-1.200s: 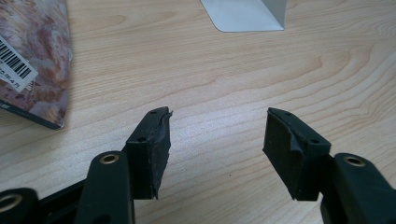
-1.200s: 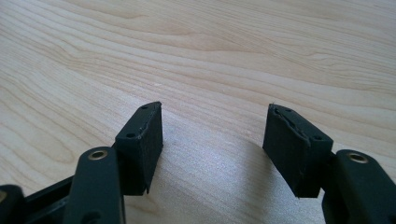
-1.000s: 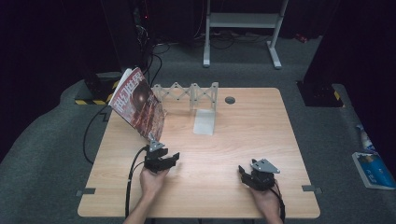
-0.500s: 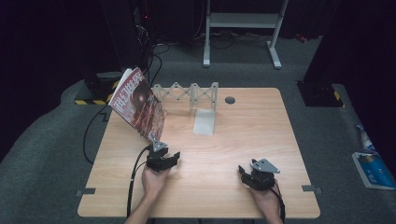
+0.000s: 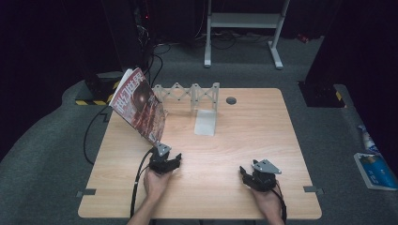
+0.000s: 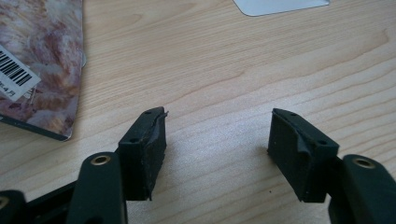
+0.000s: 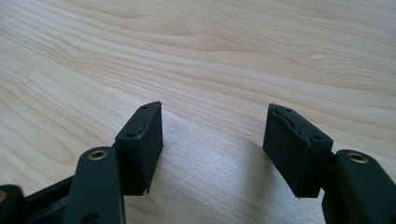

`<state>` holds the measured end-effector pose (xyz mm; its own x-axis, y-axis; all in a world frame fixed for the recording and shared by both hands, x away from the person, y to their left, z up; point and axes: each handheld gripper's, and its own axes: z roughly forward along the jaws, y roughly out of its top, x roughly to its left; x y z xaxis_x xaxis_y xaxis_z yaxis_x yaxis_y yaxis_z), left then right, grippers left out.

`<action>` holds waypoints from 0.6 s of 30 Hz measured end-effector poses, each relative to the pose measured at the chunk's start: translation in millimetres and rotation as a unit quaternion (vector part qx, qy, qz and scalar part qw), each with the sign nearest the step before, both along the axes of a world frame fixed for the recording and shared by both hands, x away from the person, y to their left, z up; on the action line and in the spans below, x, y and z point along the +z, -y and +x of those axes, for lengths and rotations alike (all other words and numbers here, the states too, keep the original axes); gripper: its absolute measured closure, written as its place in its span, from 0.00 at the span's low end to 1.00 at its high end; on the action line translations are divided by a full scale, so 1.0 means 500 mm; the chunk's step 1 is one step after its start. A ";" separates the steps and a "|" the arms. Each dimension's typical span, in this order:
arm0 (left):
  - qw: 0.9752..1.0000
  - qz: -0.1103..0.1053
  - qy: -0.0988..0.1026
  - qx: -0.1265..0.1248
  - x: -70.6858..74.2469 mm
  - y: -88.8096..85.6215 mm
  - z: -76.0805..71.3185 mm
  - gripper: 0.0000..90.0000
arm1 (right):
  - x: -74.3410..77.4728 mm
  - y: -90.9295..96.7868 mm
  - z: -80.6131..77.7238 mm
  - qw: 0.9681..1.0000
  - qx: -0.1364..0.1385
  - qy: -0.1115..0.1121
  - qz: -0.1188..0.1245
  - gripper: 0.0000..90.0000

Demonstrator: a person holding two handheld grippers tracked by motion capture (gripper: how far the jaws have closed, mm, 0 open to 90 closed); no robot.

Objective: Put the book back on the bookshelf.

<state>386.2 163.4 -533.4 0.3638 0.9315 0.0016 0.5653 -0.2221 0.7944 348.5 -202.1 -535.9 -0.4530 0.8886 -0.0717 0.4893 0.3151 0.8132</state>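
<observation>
Magazine (image 5: 139, 105) leans tilted at the far left of the bench (image 5: 244, 140), its top edge against the left end of a grey folding rack (image 5: 187, 93); its lower corner rests on the wood just ahead of the left tongs (image 5: 170, 159). In the left gripper view that corner, with a barcode sticker, lies up and left of the black pads (image 6: 144, 154), apart from them. The rack is the one holder here, a zigzag lattice along the far edge; whether the magazine sits in a slot or merely props against it is hard to tell from above. The rest of the rack carries nothing.

Count: one magazine, one rack, one pale flat plate (image 5: 205, 123) at the rack's right end, one dark round grommet (image 5: 231, 100) in the bench top, two tongs, two hands.

The left tongs stand wide apart with bare wood between the pads, and they have just been opening further. The right tongs (image 5: 248, 174) also stand apart over bare wood, near the front right of the bench; their pads (image 7: 140, 140) grip nothing.

The bench is light wood with clear grain. It stands on grey carpet in a dark room, with a white metal frame (image 5: 244, 28) behind, cables on the floor, and a blue packet (image 5: 375, 168) on the carpet at the right.
</observation>
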 end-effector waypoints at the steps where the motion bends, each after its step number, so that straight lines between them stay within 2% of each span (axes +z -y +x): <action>1: 1.000 -0.001 0.001 0.000 -0.001 0.000 0.000 0.40 | 0.000 0.000 0.000 1.000 0.000 0.000 0.000 0.42; 18: 1.000 -0.004 0.008 -0.002 -0.004 -0.001 -0.006 0.38 | 0.000 0.000 0.000 1.000 -0.001 -0.003 0.002 0.42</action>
